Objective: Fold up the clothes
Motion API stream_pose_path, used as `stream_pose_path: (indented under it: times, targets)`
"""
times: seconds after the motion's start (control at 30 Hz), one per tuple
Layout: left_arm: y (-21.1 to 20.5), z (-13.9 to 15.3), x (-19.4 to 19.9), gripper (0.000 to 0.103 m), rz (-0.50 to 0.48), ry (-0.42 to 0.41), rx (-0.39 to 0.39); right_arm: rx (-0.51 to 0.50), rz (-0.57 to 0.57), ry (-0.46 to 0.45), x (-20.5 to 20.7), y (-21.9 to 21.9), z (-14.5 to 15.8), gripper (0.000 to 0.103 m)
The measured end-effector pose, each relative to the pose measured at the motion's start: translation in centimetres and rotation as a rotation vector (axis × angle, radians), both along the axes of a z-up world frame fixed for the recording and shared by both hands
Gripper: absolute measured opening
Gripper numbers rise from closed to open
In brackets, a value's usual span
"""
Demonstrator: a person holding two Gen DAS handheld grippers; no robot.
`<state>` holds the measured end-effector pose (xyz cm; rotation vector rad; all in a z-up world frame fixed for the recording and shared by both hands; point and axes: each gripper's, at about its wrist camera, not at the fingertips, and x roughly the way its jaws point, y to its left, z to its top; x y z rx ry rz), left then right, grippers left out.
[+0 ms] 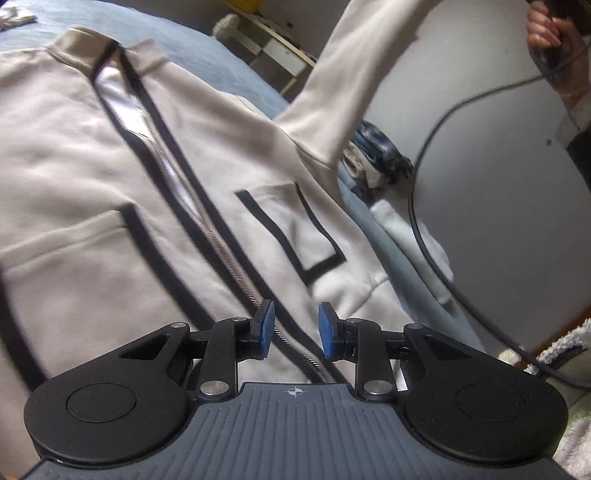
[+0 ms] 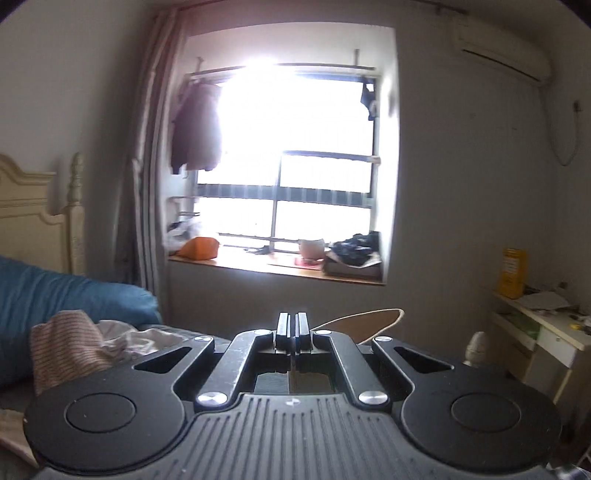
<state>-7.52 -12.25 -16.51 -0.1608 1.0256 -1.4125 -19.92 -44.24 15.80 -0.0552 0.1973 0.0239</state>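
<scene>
The left tool (image 1: 296, 328) is hovering just above the hem of the beige jacket (image 1: 110, 177), its blue pads (image 1: 266, 328) standing apart with nothing between them; the zipper (image 1: 207, 225) is running under the gap. The jacket is lying front-up on the bed (image 1: 221, 62), collar away from the camera, black-edged pockets on either side; one sleeve (image 1: 354, 62) is rising taut toward the upper right, where a hand (image 1: 550, 33) is gripping the other device. The right tool (image 2: 291, 330) is clenched, a sliver of beige cloth (image 2: 369, 325) showing just past its fingers; whether the cloth is pinched I cannot tell; beyond it the window (image 2: 295, 147), a desk (image 2: 546, 321) and a blue pillow (image 2: 55, 288) are showing.
</scene>
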Motion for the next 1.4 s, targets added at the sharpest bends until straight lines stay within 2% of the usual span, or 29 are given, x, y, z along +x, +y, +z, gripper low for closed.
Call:
stream_pose_path:
  times: [0.13, 0.27, 0.37, 0.43, 0.53, 0.63, 0.7, 0.73, 0.77, 0.8, 0.87, 0.97, 1.1, 1.17, 1.27, 1.4]
  targets:
    - [4.9, 1.3, 3.0, 0.025, 0.143, -0.008, -0.003, 0.053, 0.176, 0.024, 2.1, 6.1, -1.0, 0.000]
    - [8.8, 1.6, 4.5, 0.026, 0.245, 0.011, 0.009, 0.154, 0.318, 0.084, 4.0, 11.2, -3.6, 0.002]
    - [10.9, 1.4, 4.8, 0.027, 0.290, 0.021, 0.028, 0.186, 0.371, 0.174, 4.8, 13.7, -6.0, 0.002]
    - [11.8, 1.2, 4.9, 0.028, 0.305, 0.024, 0.042, 0.213, 0.352, 0.213, 4.3, 12.9, -6.9, 0.002]
    - [12.1, 0.8, 5.0, 0.028, 0.312, 0.033, 0.053, 0.293, 0.250, 0.244, 2.6, 9.5, -7.3, 0.003]
    - [11.4, 0.9, 5.1, 0.029, 0.309, 0.027, 0.054, 0.427, 0.091, 0.227, -0.5, 4.4, -7.3, 0.007]
    - [10.8, 1.4, 5.0, 0.030, 0.300, 0.011, 0.048, 0.511, -0.030, 0.201, -3.5, 1.2, -7.9, 0.024]
    - [10.4, 1.7, 4.9, 0.031, 0.295, 0.003, 0.048, 0.540, -0.094, 0.189, -5.0, -0.2, -8.3, 0.037]
    - [9.9, 2.0, 4.8, 0.032, 0.292, -0.006, 0.051, 0.557, -0.158, 0.183, -6.5, -1.4, -9.1, 0.043]
    - [9.4, 2.2, 4.8, 0.033, 0.290, -0.014, 0.055, 0.566, -0.219, 0.188, -7.9, -2.4, -10.1, 0.043]
    - [8.4, 2.7, 4.6, 0.033, 0.284, -0.031, 0.063, 0.566, -0.340, 0.243, -10.1, -4.0, -12.9, 0.043]
    - [6.6, 3.6, 4.3, 0.034, 0.271, -0.069, 0.081, 0.552, -0.475, 0.391, -11.6, -5.8, -18.0, 0.043]
    - [3.5, 5.3, 4.3, 0.035, 0.243, -0.156, 0.108, 0.487, -0.571, 0.590, -10.6, -7.0, -24.3, 0.043]
    - [1.4, 6.4, 4.4, 0.039, 0.220, -0.222, 0.126, 0.434, -0.594, 0.651, -9.8, -7.3, -26.8, 0.043]
    - [-2.8, 8.6, 4.7, 0.048, 0.163, -0.352, 0.153, 0.350, -0.621, 0.652, -9.6, -6.7, -29.1, 0.043]
    - [-10.4, 10.9, 5.1, 0.052, 0.060, -0.561, 0.187, 0.341, -0.648, 0.605, -8.4, -6.9, -30.5, 0.043]
